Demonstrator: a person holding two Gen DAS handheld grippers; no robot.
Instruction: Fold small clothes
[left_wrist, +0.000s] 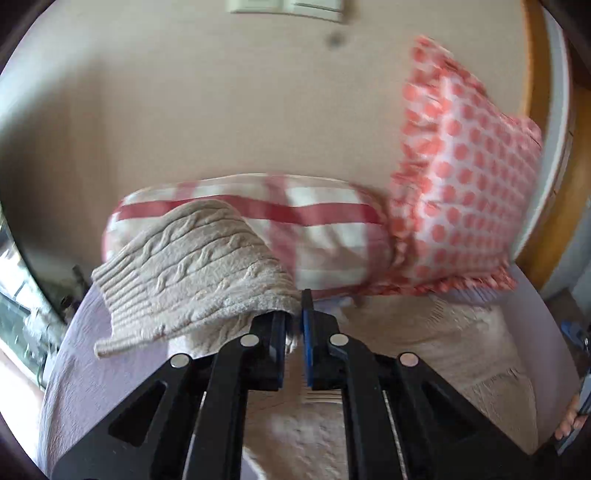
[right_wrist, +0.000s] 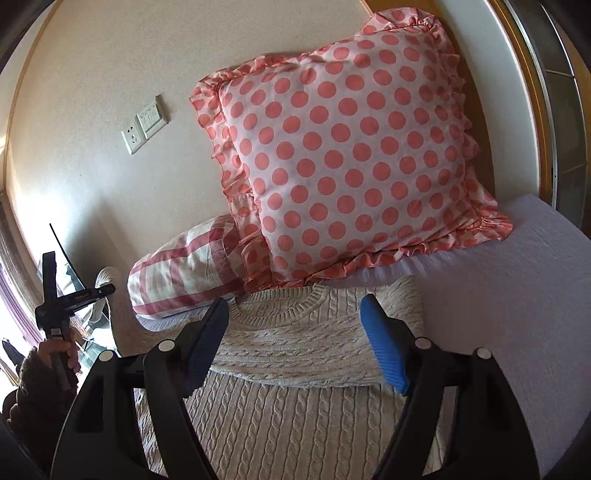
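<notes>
Left gripper (left_wrist: 294, 314) nearest the lens in left wrist view, jaws nearly closed, narrow gap between blue pads. Knit sleeve (left_wrist: 192, 269) is draped over its left finger and lifted off the bed; whether the pads actually pinch the fabric, cannot tell, edge hidden at the tips. Frame is motion-blurred. Behind the sleeve, red-checked pillow (left_wrist: 325, 221) against the wall, then polka-dot pillow (left_wrist: 469, 173) leaning upright to the right.

Right wrist view: left hand (right_wrist: 55, 354) at far left, gripping the other tool's handle. Right gripper (right_wrist: 295, 343) wide open, holding nothing, hovering above the cream cable-knit sweater (right_wrist: 295, 406). Sweater lies flat on the lavender bedsheet (right_wrist: 517, 295), collar (right_wrist: 291, 301) toward the pillows, one folded layer crossing the chest. Wall socket and switch (right_wrist: 144, 123) on the wall, upper left.
</notes>
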